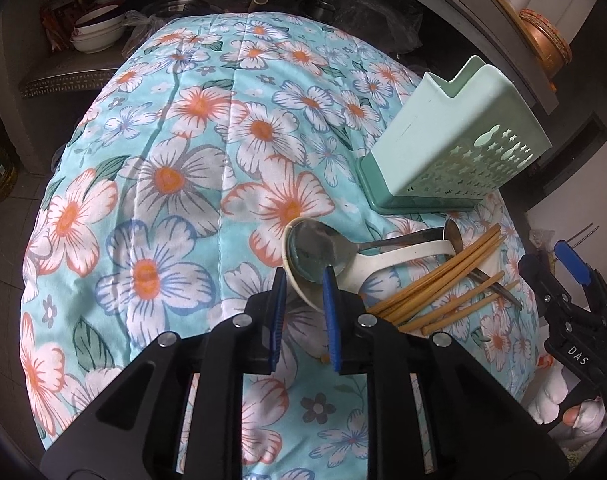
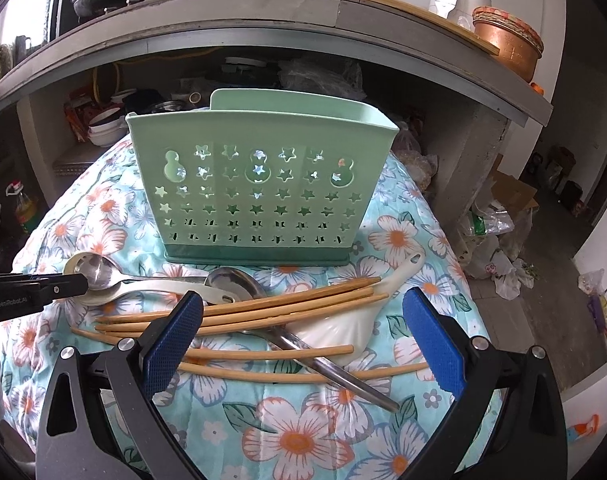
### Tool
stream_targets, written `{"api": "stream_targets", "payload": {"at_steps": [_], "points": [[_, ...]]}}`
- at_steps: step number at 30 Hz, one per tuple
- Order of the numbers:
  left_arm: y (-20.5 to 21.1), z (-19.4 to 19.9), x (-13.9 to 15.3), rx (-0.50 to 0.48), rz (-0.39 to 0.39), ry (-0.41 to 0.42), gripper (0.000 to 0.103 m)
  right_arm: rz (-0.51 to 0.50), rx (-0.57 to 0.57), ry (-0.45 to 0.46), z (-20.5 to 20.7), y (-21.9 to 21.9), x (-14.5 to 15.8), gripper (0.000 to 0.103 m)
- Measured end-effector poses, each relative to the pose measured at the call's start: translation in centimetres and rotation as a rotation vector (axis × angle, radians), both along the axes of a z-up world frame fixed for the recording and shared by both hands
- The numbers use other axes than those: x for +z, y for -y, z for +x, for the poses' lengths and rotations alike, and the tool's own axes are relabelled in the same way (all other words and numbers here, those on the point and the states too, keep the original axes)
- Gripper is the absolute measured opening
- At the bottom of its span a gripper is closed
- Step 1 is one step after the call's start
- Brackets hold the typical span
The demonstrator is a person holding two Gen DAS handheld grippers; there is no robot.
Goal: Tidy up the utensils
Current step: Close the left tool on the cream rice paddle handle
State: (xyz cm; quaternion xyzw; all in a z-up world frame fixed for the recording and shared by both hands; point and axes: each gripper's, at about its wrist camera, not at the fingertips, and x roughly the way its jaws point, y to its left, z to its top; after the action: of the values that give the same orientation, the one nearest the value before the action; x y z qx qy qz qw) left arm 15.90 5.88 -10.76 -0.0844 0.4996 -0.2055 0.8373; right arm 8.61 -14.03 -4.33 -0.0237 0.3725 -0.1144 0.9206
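utensils heaped on floral cloth [image 2: 303,440] just in front of mint green utensil caddy [image 2: 259,184]: bamboo chopsticks [image 2: 287,308], steel spoon [image 2: 239,282], second steel spoon [image 1: 315,250] nested in bowl of cream plastic soup spoon [image 1: 387,258], white ceramic soup spoon [image 2: 339,332] under the chopsticks. caddy upright on darker green drip base, looks empty through the star cutouts, top opening not in view.

left gripper [image 1: 303,284] partly open, jaws straddling rim of nested spoon bowls; contact uncertain, nothing clearly held. right gripper [image 2: 303,328] wide open, low over chopstick pile, holding nothing.

progress: sorting apparently not begun, nothing in caddy. all spoons and chopsticks left to lift and stand in compartments. tangle of crossed chopsticks over spoon handle likely to drag neighbours.
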Motion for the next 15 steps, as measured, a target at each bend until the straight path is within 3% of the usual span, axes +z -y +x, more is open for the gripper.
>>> {"api": "stream_targets", "payload": {"at_steps": [9, 15], "points": [[-0.7, -0.6, 2.1, 0.009, -0.028, 0.049, 0.008, 0.017, -0.010, -0.004, -0.2, 0.3, -0.1, 0.098], [-0.6, -2.1, 5.4, 0.007, 0.022, 0.225, 0.006, 0.021, -0.017, 0.005, -0.6, 0.5, 0.1, 0.098]]}}
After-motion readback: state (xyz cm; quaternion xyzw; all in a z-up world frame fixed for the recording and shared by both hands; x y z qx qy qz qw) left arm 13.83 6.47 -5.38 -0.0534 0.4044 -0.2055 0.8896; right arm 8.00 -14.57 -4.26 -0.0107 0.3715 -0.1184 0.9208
